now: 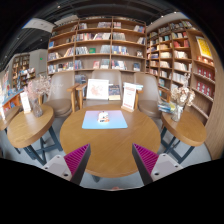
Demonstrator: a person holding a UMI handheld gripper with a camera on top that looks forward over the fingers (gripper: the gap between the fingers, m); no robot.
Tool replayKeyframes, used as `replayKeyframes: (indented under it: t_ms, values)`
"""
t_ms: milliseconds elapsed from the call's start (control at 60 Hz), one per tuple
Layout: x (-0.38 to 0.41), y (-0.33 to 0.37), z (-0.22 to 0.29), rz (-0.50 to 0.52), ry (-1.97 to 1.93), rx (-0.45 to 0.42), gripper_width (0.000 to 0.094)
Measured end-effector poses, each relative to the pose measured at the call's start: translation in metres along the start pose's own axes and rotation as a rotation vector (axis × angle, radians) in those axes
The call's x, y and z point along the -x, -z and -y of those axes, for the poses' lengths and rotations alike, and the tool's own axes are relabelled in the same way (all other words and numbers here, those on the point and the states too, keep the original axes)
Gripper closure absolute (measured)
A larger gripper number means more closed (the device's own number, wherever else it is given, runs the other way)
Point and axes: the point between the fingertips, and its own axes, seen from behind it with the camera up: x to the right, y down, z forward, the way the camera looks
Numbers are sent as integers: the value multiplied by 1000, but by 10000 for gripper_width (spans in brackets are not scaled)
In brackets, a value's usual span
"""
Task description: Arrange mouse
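- The gripper (112, 160) is held above the near edge of a round wooden table (110, 145), its two fingers spread wide with nothing between the pink pads (76, 160).
- The mouse (103, 117) (a small pale object, too small to make out well) is seen lying on a light blue mouse mat (105, 120) near the table's middle, well beyond the fingers.
- The approach is judged to be the step in hand; it would best be made low and straight over the tabletop, so that the mouse is brought between the pads before any closing.
- The mat may be dragged if the fingers are lowered too far.
- White sign cards (98, 89) are stood at the table's far side.
- Chairs (60, 92), further round tables (28, 125) and tall bookshelves (100, 45) are seen around, as in a library or bookshop.
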Motion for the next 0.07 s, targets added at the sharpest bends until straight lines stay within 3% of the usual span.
replayKeyframes:
  t_ms: [67]
  values:
    - [-2, 5, 0, -2, -3, 0, 82]
